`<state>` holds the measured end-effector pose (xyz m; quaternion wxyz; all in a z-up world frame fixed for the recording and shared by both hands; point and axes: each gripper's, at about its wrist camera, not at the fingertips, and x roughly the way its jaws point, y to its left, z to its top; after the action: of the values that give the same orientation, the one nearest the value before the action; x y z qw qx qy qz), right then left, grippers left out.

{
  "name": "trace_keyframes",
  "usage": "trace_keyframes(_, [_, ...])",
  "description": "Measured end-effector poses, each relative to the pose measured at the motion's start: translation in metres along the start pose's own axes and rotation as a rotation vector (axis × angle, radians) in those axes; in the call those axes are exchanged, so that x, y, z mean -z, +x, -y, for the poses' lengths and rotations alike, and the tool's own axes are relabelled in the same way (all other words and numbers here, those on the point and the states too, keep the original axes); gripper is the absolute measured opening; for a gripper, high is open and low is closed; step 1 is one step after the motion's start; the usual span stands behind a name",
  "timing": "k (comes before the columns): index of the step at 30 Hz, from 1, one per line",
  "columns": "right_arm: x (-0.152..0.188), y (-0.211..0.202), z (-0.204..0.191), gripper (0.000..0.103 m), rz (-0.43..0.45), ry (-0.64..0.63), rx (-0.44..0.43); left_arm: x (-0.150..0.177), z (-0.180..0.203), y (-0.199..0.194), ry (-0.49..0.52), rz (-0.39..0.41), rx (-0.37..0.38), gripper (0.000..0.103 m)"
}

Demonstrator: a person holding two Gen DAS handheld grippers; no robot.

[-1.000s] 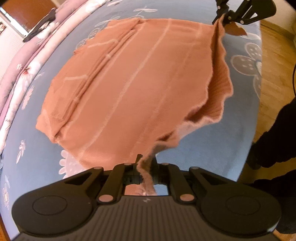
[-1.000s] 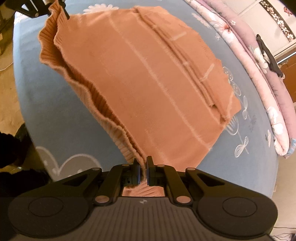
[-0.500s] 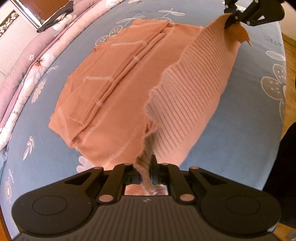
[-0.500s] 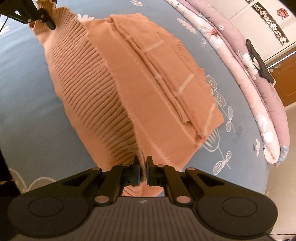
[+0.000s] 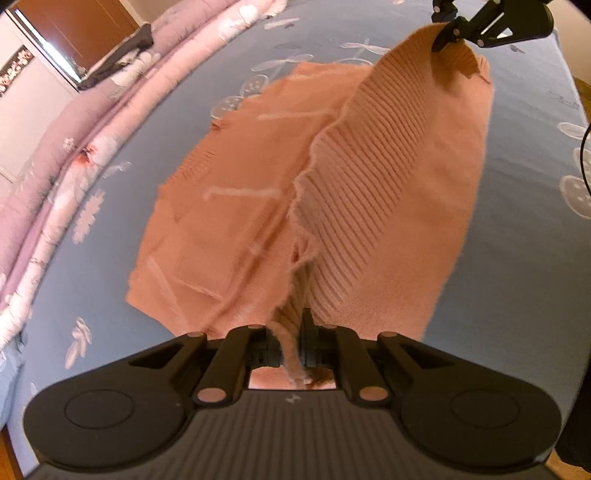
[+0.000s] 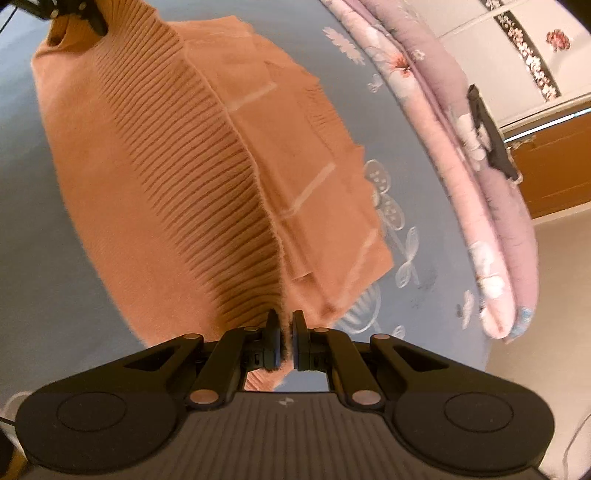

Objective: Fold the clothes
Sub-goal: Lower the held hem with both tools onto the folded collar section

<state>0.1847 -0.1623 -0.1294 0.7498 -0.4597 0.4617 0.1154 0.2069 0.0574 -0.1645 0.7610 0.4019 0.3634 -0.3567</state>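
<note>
An orange knit sweater (image 5: 229, 221) lies on a blue flowered bedsheet (image 5: 85, 288). Its ribbed hem (image 5: 388, 206) is lifted and carried over the flat part. My left gripper (image 5: 286, 332) is shut on one corner of the hem. My right gripper (image 6: 285, 328) is shut on the other corner; it also shows at the top right of the left wrist view (image 5: 448, 35). In the right wrist view the ribbed hem (image 6: 177, 177) stretches up to the left gripper (image 6: 98, 22) at the top left. The folded sleeve (image 6: 306, 155) lies beneath.
A rolled pink flowered quilt (image 6: 476, 155) runs along the far side of the bed, with a dark object (image 6: 487, 136) on it. White cabinet doors (image 6: 517, 48) and brown wood (image 5: 74, 33) stand behind. The bed edge and wood floor (image 5: 581, 88) are at right.
Both grippers have carried the ribbed hem up and across the sweater toward the quilt side. The hem now covers more of the flat body than before.
</note>
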Motion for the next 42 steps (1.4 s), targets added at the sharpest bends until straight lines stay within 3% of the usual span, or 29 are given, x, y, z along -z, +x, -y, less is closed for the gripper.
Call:
trace_keyframes(17, [-0.053,0.067,0.068,0.007,0.140,-0.045,0.206,-0.053,-0.098,0.046,-0.007,0.040,-0.190,0.007])
trace_keyframes(27, [-0.080,0.122,0.092,0.007,0.152,-0.040,0.240,-0.076,-0.149,0.086,-0.068,0.024,-0.183,0.008])
trace_keyframes(42, [-0.109,0.189,0.108,0.007,0.136,-0.046,0.242,-0.080,-0.177,0.135,-0.095,-0.021,-0.152,0.010])
